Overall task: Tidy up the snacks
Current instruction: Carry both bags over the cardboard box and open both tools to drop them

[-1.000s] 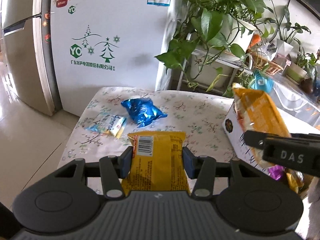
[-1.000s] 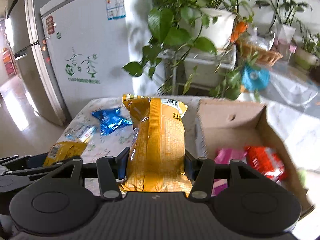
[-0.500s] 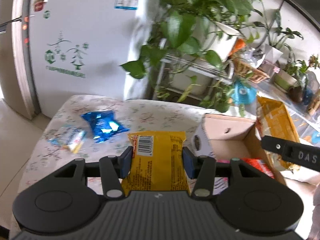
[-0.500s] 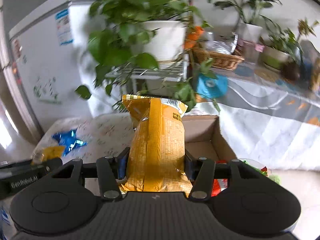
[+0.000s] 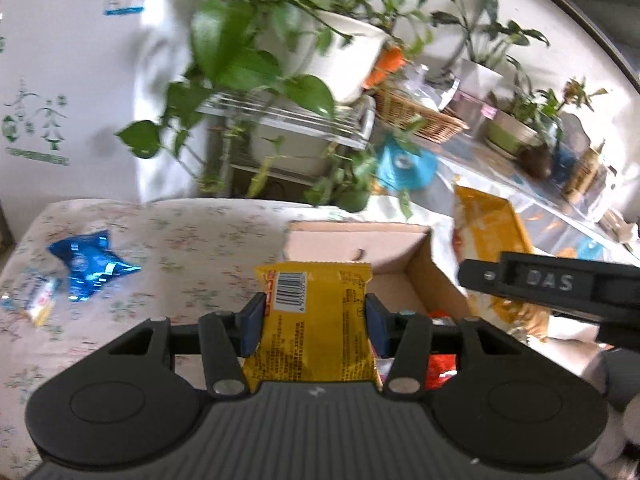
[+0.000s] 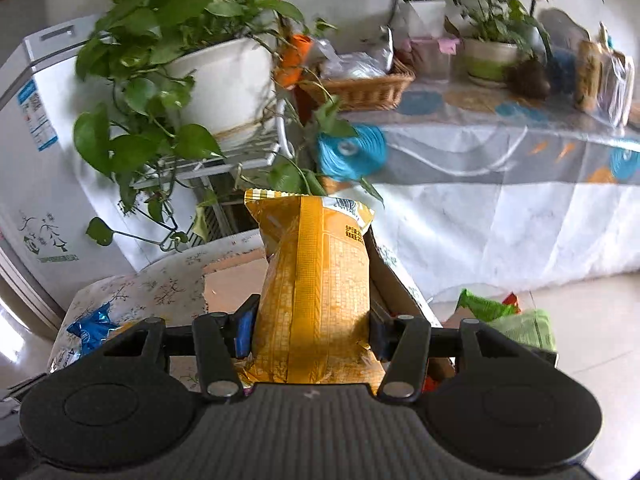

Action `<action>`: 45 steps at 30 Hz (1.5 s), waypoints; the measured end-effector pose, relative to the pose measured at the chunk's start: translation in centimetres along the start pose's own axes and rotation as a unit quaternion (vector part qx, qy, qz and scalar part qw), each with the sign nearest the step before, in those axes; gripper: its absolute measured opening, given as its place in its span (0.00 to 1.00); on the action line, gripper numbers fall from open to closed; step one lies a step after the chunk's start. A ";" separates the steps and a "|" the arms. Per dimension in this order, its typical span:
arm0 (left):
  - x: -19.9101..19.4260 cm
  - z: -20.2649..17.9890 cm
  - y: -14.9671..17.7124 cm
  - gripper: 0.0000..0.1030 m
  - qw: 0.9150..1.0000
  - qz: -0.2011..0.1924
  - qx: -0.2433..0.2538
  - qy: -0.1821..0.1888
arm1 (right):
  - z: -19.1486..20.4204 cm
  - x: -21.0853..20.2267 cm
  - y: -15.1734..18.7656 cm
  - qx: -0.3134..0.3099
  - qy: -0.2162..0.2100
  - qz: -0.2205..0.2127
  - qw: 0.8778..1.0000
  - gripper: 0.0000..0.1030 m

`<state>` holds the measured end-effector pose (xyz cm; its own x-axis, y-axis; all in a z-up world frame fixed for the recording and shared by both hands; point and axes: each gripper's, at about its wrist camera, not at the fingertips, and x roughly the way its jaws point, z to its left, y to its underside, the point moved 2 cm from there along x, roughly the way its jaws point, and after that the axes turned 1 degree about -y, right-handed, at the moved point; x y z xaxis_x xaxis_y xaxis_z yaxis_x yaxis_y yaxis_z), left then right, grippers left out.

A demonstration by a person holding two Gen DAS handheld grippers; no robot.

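Holding two snack bags at once here, one per gripper. The left gripper [image 5: 315,322] has its fingers [image 5: 253,321] pinched in on the sides of a small yellow snack pack [image 5: 314,320], which sits with its long axis running straight away from the camera, crimped far edge pointing at the cardboard box [image 5: 384,252]. It's bright yellow with a white barcode panel near the top left corner and blocks of tiny print lower down, too small to read. The pack hangs over the near edge of the box, above the flowery bench [image 5: 192,240].

The right gripper [image 6: 310,328] is squeezed onto a taller orange-yellow chip bag [image 6: 316,284]. That one stands upright between the fingers [image 6: 245,330], long axis pointing up and away, serrated seal at the top. You're looking at its back: a vertical seam down the middle, a grid-like pattern, and a small dark text block near the top right that I can't make out. It's held over the same open box [image 6: 232,280]. In the left wrist view the chip bag [image 5: 492,240] shows up at the right of the box with the right gripper's side [image 5: 560,284] across it, marked "DAS".

Inside the box there's something red [image 5: 440,368]. Off to the left on the bench lie a crumpled blue foil pack [image 5: 86,264] and a pale wrapper [image 5: 38,300] just beside it. Behind the bench stand leafy potted plants [image 6: 180,40] on a wire rack, plus a white freezer [image 6: 36,160] with green tree graphics.
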<state>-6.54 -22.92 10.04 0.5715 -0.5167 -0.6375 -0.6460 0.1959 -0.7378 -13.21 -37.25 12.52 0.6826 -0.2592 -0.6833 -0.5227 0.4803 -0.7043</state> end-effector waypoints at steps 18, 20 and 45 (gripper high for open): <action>1.1 -2.2 1.2 0.76 0.999 0.022 0.024 0.040 | -0.6 1.1 -0.2 0.040 0.010 0.018 0.999 0.75; 0.9 -1.7 1.2 0.76 0.999 0.023 0.025 0.035 | -0.2 1.2 -0.1 0.032 0.005 0.019 0.999 0.75; -0.4 5.7 1.3 0.79 0.999 0.030 0.023 -0.024 | 5.0 3.0 1.4 -0.063 -0.023 0.045 0.997 0.77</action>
<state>-4.72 -17.70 8.02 0.5562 -0.4630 -0.6901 -0.6569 0.2638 -0.7064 -9.35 -33.12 10.44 0.6510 -0.1792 -0.7376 -0.6415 0.3896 -0.6609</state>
